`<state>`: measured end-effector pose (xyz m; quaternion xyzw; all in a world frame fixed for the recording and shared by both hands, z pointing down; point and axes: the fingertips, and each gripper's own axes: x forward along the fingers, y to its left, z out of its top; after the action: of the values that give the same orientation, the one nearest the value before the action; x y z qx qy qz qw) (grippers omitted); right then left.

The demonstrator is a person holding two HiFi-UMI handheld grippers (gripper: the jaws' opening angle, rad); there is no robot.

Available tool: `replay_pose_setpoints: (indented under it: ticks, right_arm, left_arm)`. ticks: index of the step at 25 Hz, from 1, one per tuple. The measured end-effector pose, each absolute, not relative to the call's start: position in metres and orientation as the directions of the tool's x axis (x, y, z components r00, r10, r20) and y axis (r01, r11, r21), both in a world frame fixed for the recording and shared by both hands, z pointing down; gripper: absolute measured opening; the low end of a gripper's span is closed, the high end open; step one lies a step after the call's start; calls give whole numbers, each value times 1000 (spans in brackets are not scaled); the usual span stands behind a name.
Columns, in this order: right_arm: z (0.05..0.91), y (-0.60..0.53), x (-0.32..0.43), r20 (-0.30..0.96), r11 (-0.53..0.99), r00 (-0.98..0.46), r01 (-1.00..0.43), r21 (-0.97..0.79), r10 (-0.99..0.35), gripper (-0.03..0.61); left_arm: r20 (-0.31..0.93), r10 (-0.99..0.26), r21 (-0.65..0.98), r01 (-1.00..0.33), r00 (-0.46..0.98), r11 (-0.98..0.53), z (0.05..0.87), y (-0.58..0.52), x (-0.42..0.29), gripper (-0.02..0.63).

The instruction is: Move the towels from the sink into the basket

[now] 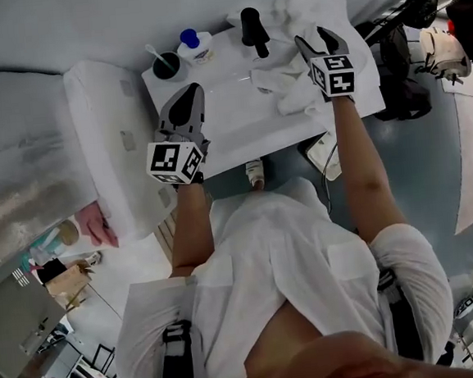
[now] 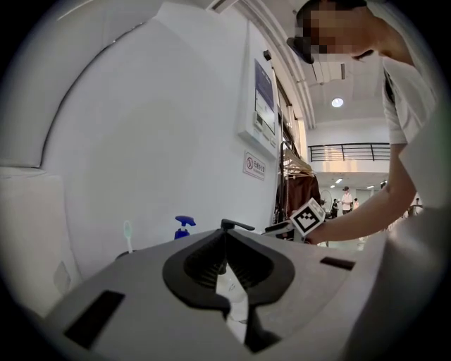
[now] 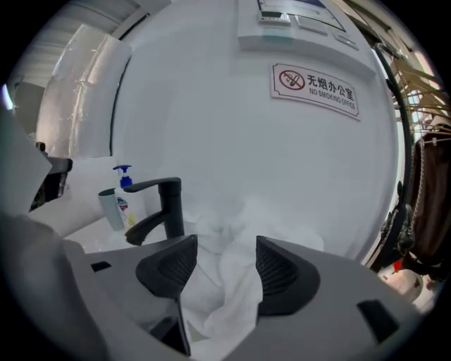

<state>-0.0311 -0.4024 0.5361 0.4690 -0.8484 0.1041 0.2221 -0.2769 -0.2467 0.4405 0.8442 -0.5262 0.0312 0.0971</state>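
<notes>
A white basket stands just beside the left edge of the white desk, and no towel shows in it. The left tool hangs over the sink near the desk's left edge. Its jaws are together with nothing in them.

At the back left corner of the desk a black cup holds a toothbrush, and a soap bottle with a blue pump stands just beside it. A black faucet rises at the middle of the back edge.

The white towels lie crumpled in the right part of the sink, heaped up towards the back right corner of the desk. The right tool is over this heap, pointing down towards the wall. Its jaws stand wide apart with a fold of towel between them. They are not clamped on it. The person's right forearm reaches past the desk's right front corner.
</notes>
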Motion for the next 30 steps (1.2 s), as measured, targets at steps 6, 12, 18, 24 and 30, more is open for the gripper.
replay_pose_setpoints:
  ticks: [6, 12, 18, 24, 30]
  right_arm:
    - [566, -439, -40, 527, 539, -433, -840, 58, -731, 273]
    - [597, -468, -56, 605, 497, -374, -867, 41, -703, 299]
    - [609, -497, -78, 624, 443, -335, -896, 20, -706, 313]
    - [621, -511, -73, 649, 416, -256, -903, 103, -716, 217]
    - [610, -504, -70, 614, 443, -276, -886, 136, -740, 78]
  left_arm:
    - [188, -856, 110, -876, 482, -470, 445, -253, -274, 17]
    - [204, -844, 108, -868, 497, -485, 450, -257, -273, 17]
    - [218, -832, 92, -859, 511, -504, 453, -255, -272, 17]
    - [224, -846, 93, -874, 484, -476, 456, -249, -283, 17]
    - [227, -862, 84, -891, 453, -446, 456, -243, -294, 17]
